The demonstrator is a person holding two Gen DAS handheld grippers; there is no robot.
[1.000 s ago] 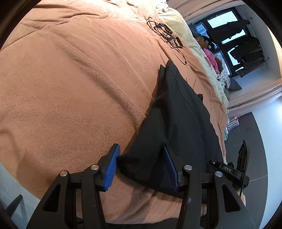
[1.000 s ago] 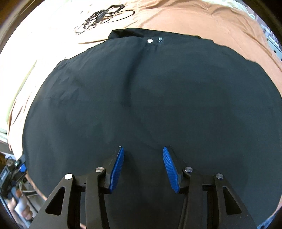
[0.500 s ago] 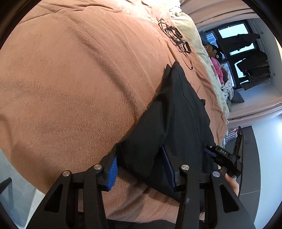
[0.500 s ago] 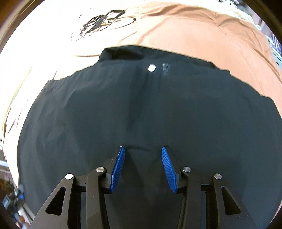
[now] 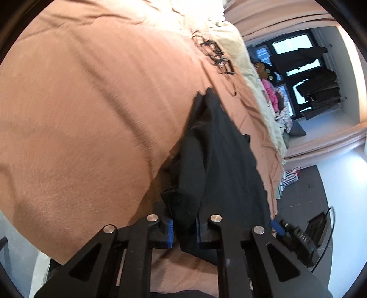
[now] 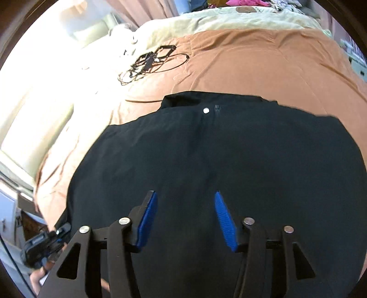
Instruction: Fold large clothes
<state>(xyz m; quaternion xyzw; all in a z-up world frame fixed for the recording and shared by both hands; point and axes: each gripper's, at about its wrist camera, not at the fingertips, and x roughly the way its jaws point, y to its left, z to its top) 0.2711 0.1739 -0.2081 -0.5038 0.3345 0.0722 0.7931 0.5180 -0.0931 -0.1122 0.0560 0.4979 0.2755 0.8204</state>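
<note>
Black trousers (image 6: 206,160), soft, limp, light, spread flat on the brown blanket (image 6: 263,62) (waist button farthest): left gripper (image 5: 183,229) closing, clamped on a side edge; right gripper (image 6: 184,220) opening, empty, above the cloth; best held by hems.

Bedroom: blanketed bed (image 6: 263,59), curtains (image 5: 275,20)

Lighting: daylight, strong. Left wrist view: windows (image 5: 296,59) far right, bright panes; blanket (image 5: 91,114) evenly lit, far edge washed out. Right wrist view: heavy glare on bedding (image 6: 57,96) at far left; black garment (image 6: 206,160) shows little detail. Slight motion blur throughout. Fisheye bending and dark corners on both.
</note>
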